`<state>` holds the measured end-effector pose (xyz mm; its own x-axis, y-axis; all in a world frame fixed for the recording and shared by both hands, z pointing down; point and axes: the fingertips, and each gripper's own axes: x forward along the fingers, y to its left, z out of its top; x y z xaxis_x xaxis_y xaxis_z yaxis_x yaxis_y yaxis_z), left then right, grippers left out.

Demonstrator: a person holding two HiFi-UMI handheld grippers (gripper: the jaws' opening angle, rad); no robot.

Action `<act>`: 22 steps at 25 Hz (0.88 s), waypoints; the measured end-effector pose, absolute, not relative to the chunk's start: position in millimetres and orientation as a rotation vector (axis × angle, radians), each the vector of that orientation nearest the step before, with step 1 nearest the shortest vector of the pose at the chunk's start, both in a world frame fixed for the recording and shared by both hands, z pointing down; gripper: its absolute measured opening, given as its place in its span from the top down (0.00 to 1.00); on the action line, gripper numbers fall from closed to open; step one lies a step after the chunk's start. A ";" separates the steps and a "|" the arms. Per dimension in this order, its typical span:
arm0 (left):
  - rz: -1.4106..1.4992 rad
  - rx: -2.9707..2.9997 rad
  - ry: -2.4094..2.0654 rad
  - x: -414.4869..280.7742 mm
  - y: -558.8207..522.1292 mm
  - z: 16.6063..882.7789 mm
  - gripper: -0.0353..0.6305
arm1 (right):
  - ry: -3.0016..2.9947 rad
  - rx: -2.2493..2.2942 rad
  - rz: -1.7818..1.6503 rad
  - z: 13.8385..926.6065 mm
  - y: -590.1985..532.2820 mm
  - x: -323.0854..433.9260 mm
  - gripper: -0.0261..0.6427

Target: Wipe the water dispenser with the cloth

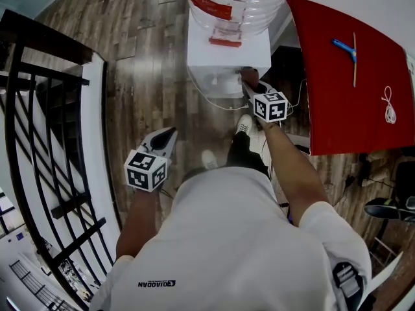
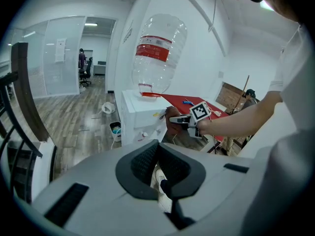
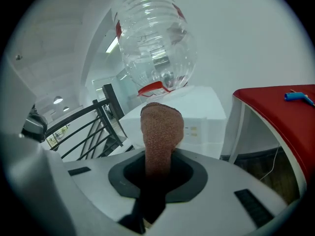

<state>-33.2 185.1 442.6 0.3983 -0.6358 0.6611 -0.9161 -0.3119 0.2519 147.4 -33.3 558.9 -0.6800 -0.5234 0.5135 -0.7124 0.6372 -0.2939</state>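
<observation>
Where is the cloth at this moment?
The brown cloth is clamped in the right gripper, at the front of the water dispenser, above centre in the head view.

Right tongs outstretched, clamped on cloth — left tongs low, closed.

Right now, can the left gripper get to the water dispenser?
Probably yes, with a forward reach. The left gripper hangs back by the person's hip, and I see only floor between it and the left side of the water dispenser. The right gripper, shut on the cloth, takes the front right.
</observation>
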 end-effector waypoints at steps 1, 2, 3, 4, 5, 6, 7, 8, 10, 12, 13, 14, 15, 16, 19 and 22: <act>0.601 2.057 -1.319 -32.8 184.4 442.8 0.96 | -2.473 0.992 0.682 559.7 -34.7 152.7 0.88; 0.600 2.060 -1.319 -32.2 183.7 442.7 0.96 | -2.468 1.003 0.681 560.5 -35.8 158.2 0.88; 0.599 2.064 -1.317 -31.2 183.0 442.3 0.96 | -2.462 1.015 0.681 561.4 -36.9 163.9 0.88; 0.599 2.068 -1.315 -30.2 182.2 441.8 0.96 | -2.456 1.028 0.683 562.2 -38.1 169.8 0.88; 0.599 2.072 -1.313 -29.2 181.3 441.3 0.96 | -2.449 1.042 0.685 562.8 -39.6 175.9 0.88; 0.600 2.075 -1.310 -28.4 180.4 440.9 0.96 | -2.442 1.058 0.687 563.2 -41.2 181.8 0.88; 0.602 2.078 -1.307 -27.5 179.7 440.6 0.96 | -2.435 1.074 0.691 563.5 -42.7 187.7 0.88; 0.604 2.082 -1.304 -26.6 179.2 440.2 0.96 | -2.428 1.091 0.694 563.8 -44.0 193.3 0.88; 0.606 2.092 -1.297 -24.6 178.1 439.2 0.96 | -2.414 1.119 0.697 564.3 -46.1 203.9 0.88; 0.609 2.099 -1.291 -22.6 177.0 438.4 0.96 | -2.403 1.141 0.702 564.9 -47.6 213.0 0.88; 0.611 2.103 -1.288 -21.6 176.4 438.1 0.96 | -2.399 1.149 0.707 564.9 -48.3 216.9 0.88; 0.613 2.107 -1.286 -20.5 175.8 437.8 0.96 | -2.396 1.157 0.711 564.6 -48.8 220.5 0.88; 0.616 2.113 -1.283 -19.4 175.5 437.5 0.96 | -2.393 1.165 0.715 564.4 -49.2 224.0 0.88; 0.619 2.117 -1.280 -18.4 175.4 437.5 0.96 | -2.389 1.174 0.719 564.9 -49.7 227.4 0.88; 0.620 2.124 -1.273 -16.6 174.0 438.6 0.96 | -2.371 1.203 0.736 568.4 -51.5 238.0 0.88; 0.612 2.127 -1.274 -17.3 172.4 437.6 0.96 | -2.334 1.255 0.783 574.6 -52.7 252.6 0.88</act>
<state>-17.3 172.4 437.6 0.4387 -0.6284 0.6424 -0.8942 -0.3762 0.2427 252.6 -52.7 574.6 -0.5314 -0.6355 0.5602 -0.8447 0.4473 -0.2939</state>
